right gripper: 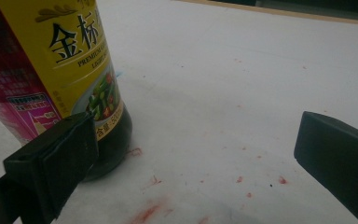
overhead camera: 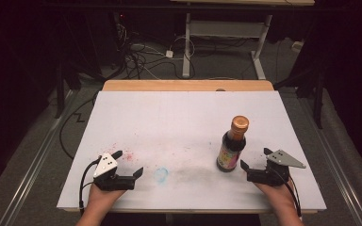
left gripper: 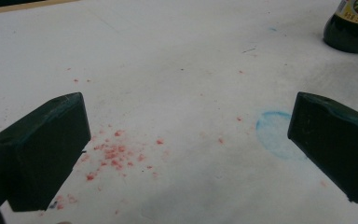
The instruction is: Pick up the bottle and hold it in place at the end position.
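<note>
A dark sauce bottle (overhead camera: 231, 147) with a copper cap and a yellow-and-pink label stands upright on the white board, right of centre. My right gripper (overhead camera: 254, 158) rests open on the board just right of it. In the right gripper view the bottle (right gripper: 60, 70) rises close behind the left jaw, outside the gap between the jaws. My left gripper (overhead camera: 128, 163) lies open at the near left, nothing between its jaws. In the left gripper view the bottle's base (left gripper: 350, 29) shows far off at the top right.
The white board (overhead camera: 169, 117) covers a wooden table and carries red specks (left gripper: 116, 154) and a faint blue ring (left gripper: 272, 133). Dark floor with cables and another table's legs (overhead camera: 186, 47) lies beyond the far edge.
</note>
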Tool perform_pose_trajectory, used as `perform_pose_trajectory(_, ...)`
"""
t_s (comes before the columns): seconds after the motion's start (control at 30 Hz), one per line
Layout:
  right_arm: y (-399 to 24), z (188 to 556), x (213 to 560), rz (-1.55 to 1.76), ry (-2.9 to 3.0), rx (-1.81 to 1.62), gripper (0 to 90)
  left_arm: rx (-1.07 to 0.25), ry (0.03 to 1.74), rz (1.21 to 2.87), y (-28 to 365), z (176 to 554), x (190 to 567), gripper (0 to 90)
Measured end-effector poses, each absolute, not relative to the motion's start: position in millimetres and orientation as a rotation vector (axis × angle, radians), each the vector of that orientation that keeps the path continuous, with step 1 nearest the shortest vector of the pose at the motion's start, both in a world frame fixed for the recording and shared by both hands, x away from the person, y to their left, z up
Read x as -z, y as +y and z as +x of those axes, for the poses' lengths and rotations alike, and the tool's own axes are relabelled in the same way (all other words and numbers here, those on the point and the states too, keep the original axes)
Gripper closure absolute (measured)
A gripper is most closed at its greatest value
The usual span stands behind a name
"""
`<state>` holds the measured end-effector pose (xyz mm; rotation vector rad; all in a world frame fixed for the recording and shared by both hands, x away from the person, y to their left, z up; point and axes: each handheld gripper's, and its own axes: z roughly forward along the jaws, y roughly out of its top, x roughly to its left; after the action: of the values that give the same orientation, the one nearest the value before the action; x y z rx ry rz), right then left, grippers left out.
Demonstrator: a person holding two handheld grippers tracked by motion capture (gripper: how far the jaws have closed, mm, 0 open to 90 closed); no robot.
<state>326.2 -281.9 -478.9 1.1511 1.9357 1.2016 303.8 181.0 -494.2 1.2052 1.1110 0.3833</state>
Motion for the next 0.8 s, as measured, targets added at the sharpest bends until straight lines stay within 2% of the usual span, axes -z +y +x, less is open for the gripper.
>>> perform_pose_trajectory(0.43,-283.2,324.2,476.8,1.148,1.927,-1.213,0.4,-0.383,1.107,1.212,179.6,303.5,494.6,0.0)
perform_pose_trajectory(0.8,-283.5,308.9,460.2,1.102,1.935,-1.317,0.5,-0.377,1.106,1.215,179.7,303.6,494.6,0.0)
